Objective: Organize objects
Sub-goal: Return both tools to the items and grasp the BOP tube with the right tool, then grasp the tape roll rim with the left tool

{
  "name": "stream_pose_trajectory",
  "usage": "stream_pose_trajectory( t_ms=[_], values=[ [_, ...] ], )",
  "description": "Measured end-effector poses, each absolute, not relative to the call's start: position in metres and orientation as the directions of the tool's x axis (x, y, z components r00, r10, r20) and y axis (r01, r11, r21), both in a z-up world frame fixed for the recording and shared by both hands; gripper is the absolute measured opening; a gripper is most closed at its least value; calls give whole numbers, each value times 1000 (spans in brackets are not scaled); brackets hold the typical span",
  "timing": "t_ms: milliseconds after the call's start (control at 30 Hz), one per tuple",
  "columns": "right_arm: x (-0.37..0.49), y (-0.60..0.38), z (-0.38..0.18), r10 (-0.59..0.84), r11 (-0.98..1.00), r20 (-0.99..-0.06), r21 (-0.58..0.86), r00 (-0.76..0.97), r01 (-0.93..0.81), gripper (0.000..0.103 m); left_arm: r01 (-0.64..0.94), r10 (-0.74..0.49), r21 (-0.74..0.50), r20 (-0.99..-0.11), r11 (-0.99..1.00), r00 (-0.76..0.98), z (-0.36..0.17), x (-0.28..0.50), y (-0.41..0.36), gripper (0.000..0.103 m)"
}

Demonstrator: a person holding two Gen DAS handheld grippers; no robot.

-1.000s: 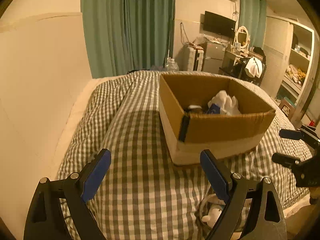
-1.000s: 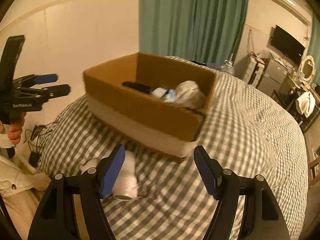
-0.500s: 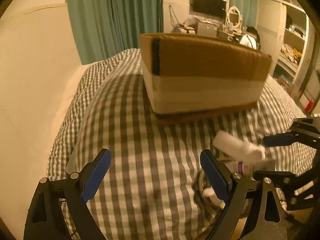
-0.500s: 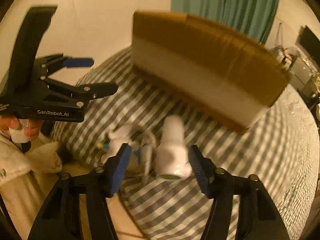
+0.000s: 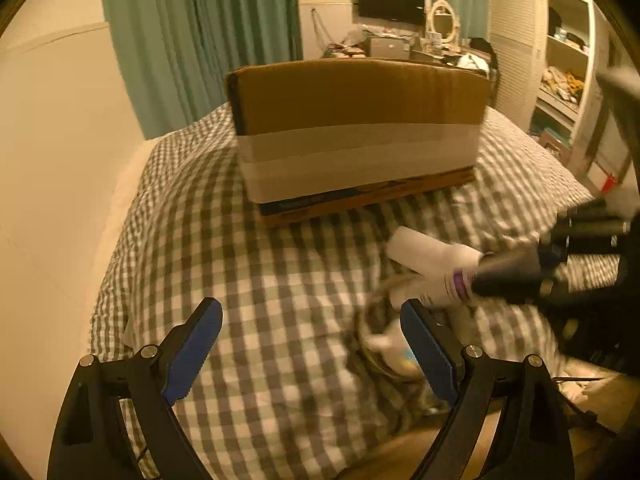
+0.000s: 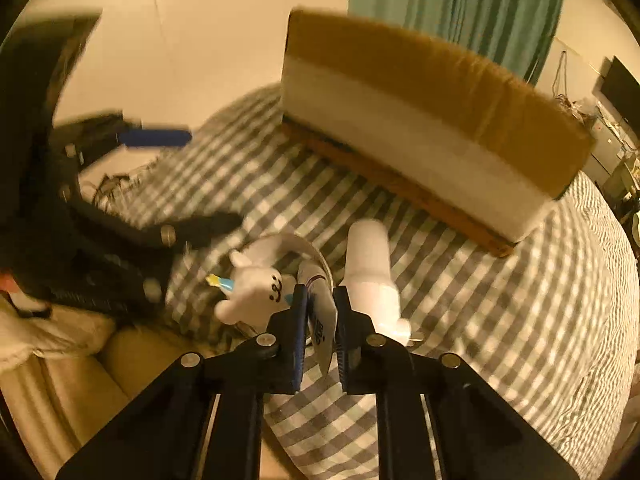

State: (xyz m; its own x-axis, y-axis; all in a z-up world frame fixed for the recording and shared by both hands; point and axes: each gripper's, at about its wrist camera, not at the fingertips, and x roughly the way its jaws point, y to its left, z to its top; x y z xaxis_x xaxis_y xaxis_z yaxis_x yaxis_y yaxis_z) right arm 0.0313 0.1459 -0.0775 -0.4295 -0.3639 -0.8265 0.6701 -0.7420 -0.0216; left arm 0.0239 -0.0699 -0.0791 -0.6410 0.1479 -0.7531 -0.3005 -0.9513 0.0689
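Observation:
A cardboard box (image 5: 360, 132) with a pale tape band stands on the checked bed; it also shows in the right wrist view (image 6: 420, 120). My right gripper (image 6: 320, 312) is shut on a squeeze tube (image 6: 318, 312) with purple print, near the bed's front edge. A white bottle (image 6: 370, 276) lies just right of the tube. A white plush toy (image 6: 252, 292) and a round band (image 6: 316, 252) lie left of it. In the left wrist view the bottle (image 5: 428, 256) and tube (image 5: 444, 292) sit ahead right. My left gripper (image 5: 310, 344) is open and empty above the bed.
The checked bedcover (image 5: 280, 280) spreads around the box. A cream wall (image 5: 52, 160) runs along the left. Green curtains (image 5: 200, 32), a desk and shelves (image 5: 560, 72) stand behind. A beige cushion (image 6: 120, 380) lies below the bed edge.
Both grippers have dropped low toward the bed's front. My right gripper has closed from wide open onto the tube beside the white bottle. The left gripper stays open.

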Motion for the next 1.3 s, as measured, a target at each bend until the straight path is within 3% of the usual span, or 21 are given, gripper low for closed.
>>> stream_pose_trajectory(
  t_ms=[133,367,633,1200,1267,1300],
  values=[
    [35,161,-47,-403,-761,-773,-15,-490,648,12,-342,165,84,-755,-936,-635,-76,32,-55,93],
    [27,186,-14,-337,-836,-697,-87,-632,542,12,-405,209,52,-794,-913,-571,-94,29,-30,93],
    [20,206,-13,-294,-868,-694,-94,-657,488,12,-489,225,70,-825,-869,-518,-109,31,-7,93],
    [12,209,-27,-251,-885,-712,-106,-656,454,12,-480,147,122,-862,-869,-485,-157,1,20,93],
    [13,211,-28,-251,-885,-712,-106,-656,453,12,-483,155,122,-856,-867,-494,-157,2,21,90],
    [13,211,-27,-251,-885,-711,-106,-657,453,12,-488,171,107,-854,-866,-491,-155,3,21,84]
  ],
)
